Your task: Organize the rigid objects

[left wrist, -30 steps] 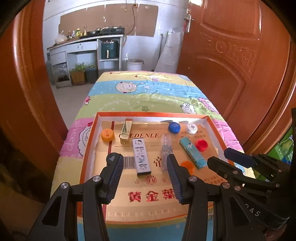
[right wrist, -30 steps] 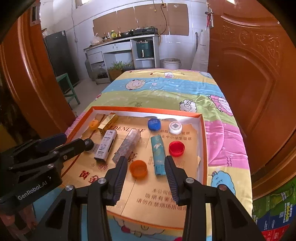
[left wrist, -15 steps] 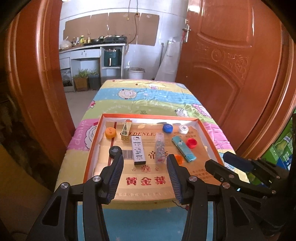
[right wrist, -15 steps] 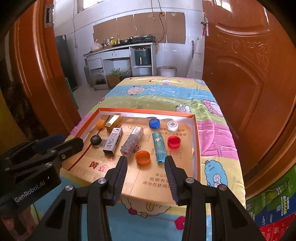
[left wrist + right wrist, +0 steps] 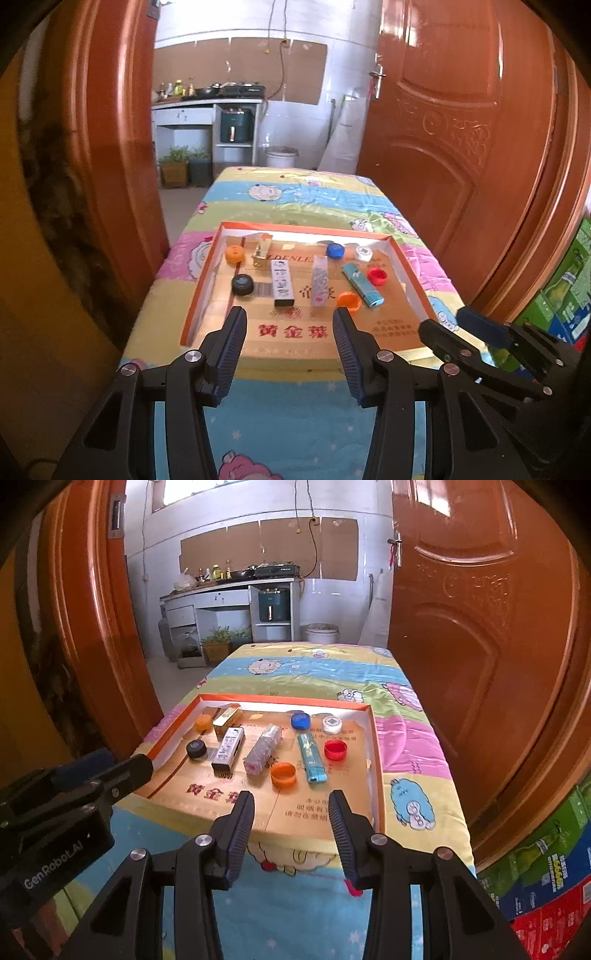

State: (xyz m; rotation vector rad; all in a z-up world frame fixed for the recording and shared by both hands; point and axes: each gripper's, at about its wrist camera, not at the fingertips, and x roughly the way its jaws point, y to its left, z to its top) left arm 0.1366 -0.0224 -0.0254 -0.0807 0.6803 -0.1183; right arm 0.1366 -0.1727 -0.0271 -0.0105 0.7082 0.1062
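Left wrist view: the left gripper point(image 5: 288, 325) has its jaws apart and empty; at twelve o'clock the orange-rimmed tray point(image 5: 202, 284) holds bottle caps and small boxes. Right wrist view: the right gripper point(image 5: 291, 808) likewise gapes empty, the orange cap point(image 5: 283, 774) at twelve o'clock.

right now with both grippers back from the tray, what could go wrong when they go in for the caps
1. The orange cap lies close between the clear patterned box and the teal tube; open jaws coming down may nudge either one.
2. The caps are low and round, so they could slip out.
3. The tray sits on a soft quilt and might shift if pushed.
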